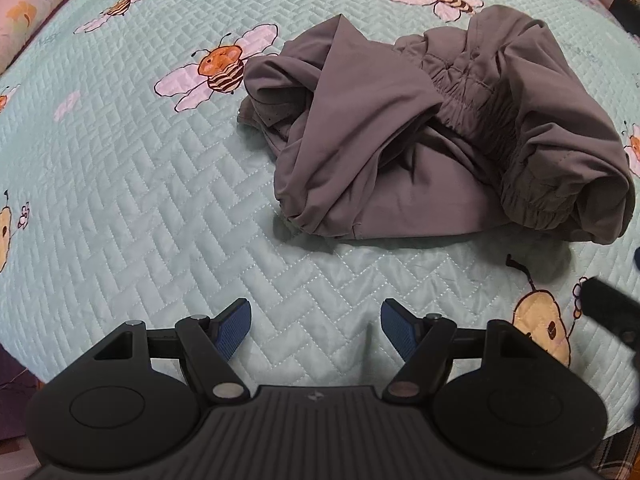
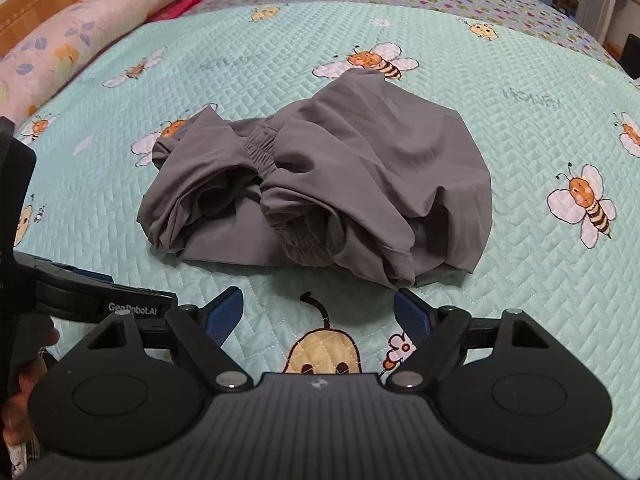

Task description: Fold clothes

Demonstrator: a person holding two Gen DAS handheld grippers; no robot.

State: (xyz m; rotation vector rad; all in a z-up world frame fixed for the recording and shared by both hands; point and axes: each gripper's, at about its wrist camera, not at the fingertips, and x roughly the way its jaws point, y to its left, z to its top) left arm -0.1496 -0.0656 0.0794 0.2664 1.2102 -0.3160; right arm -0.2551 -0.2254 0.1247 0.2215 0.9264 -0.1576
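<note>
Low in both views, our left gripper and right gripper hang released over the bed quilt; beyond, mid-frame, the grey shorts lie crumpled; we should pinch the elastic waistband and spread them flat first.

My shorts are plain grey; the quilted bedspread is mint green, printed with orange-and-striped bees and yellow pears; each tool is black with blue pads.
</note>
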